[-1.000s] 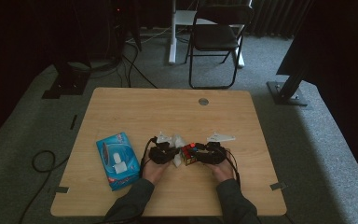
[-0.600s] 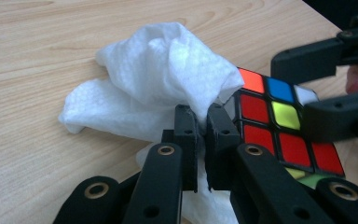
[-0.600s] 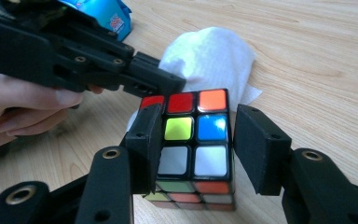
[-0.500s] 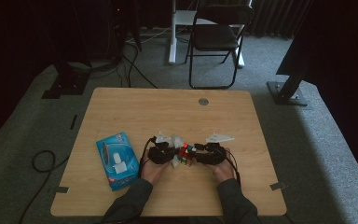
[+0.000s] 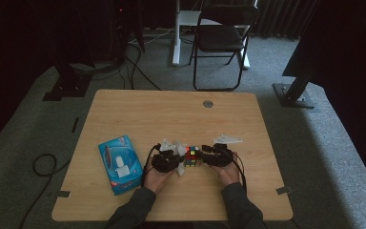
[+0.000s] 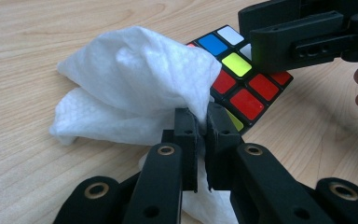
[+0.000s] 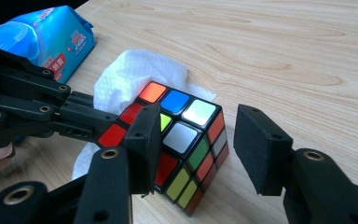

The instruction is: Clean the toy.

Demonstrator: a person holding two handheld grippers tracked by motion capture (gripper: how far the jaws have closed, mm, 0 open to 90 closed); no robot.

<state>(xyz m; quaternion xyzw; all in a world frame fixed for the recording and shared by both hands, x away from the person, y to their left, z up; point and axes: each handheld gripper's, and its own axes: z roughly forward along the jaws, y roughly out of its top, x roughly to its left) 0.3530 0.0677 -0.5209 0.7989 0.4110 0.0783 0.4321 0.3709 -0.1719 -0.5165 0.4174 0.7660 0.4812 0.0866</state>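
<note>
Change since earlier frames: the right gripper point(image 5: 208, 153) has just been closing its jaws, with the puzzle cube point(image 5: 193, 156) between them; both hands stay near the same spot at the table's near middle, and the cube shows more plainly between the grippers.
Puzzle cube, place: on the wooden table point(image 5: 138, 110), near its front edge, between the two grippers; in the right gripper view the cube point(image 7: 182, 140) rests on the tabletop with one corner toward the camera.
Puzzle cube, faces: mixed colours; orange, blue, white, red and yellow tiles on top.
Wipe: a crumpled white wipe point(image 6: 135, 84) lies against the cube's point(image 6: 247, 88) side; part of it rests on the table.
Left gripper: jaws point(image 6: 198, 133) closed tight on a fold of the wipe; the pads pinch the fabric.
Right gripper, state: jaws point(image 7: 198, 140) apart and straddling the cube; one pad lies against the cube's top, the other stands clear of its side. Not clamped.
Hands: left hand point(image 5: 155, 179) and right hand point(image 5: 229, 172) hold the grippers from the near edge.
Wipes pack: a blue pack point(image 5: 120, 163) lies to the left of the left gripper point(image 5: 171, 160), apart from it.
Surroundings: a folding chair point(image 5: 219, 38) stands beyond the table's far edge.
</note>
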